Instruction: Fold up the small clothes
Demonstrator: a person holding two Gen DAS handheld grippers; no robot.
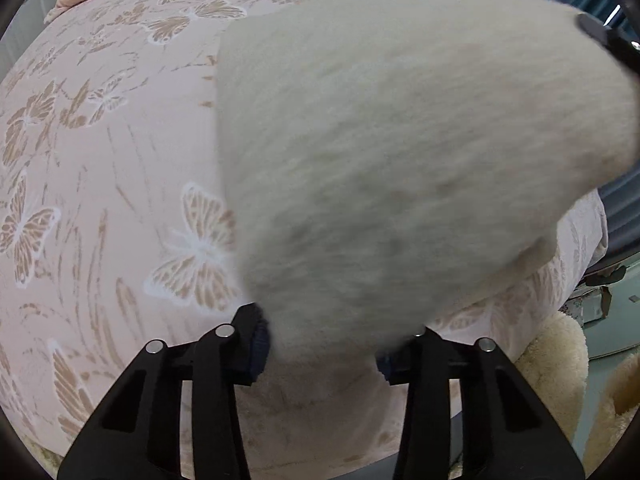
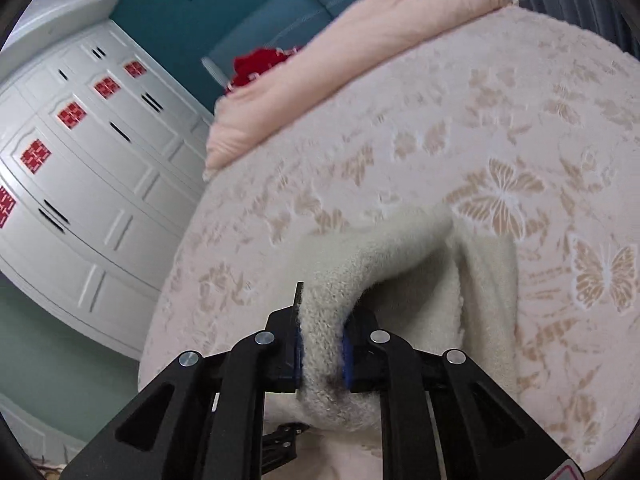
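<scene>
A fuzzy cream-white garment point(image 1: 400, 152) hangs lifted above the bed and fills most of the left wrist view. My left gripper point(image 1: 322, 350) has its jaws wide apart, with the garment's lower edge between the blue pads; it is open. My right gripper point(image 2: 322, 350) is shut on a bunched fold of the same cream garment point(image 2: 420, 280), which trails off to the right over the bed. The tip of the right gripper point(image 1: 608, 40) shows at the garment's far corner in the left wrist view.
The bed is covered by a pink butterfly-print blanket point(image 1: 100, 200), also seen in the right wrist view point(image 2: 480, 140). A pink duvet point(image 2: 340, 52) lies at the head. A white wardrobe point(image 2: 80, 160) stands left of the bed. A plush cream item point(image 1: 556, 368) lies at lower right.
</scene>
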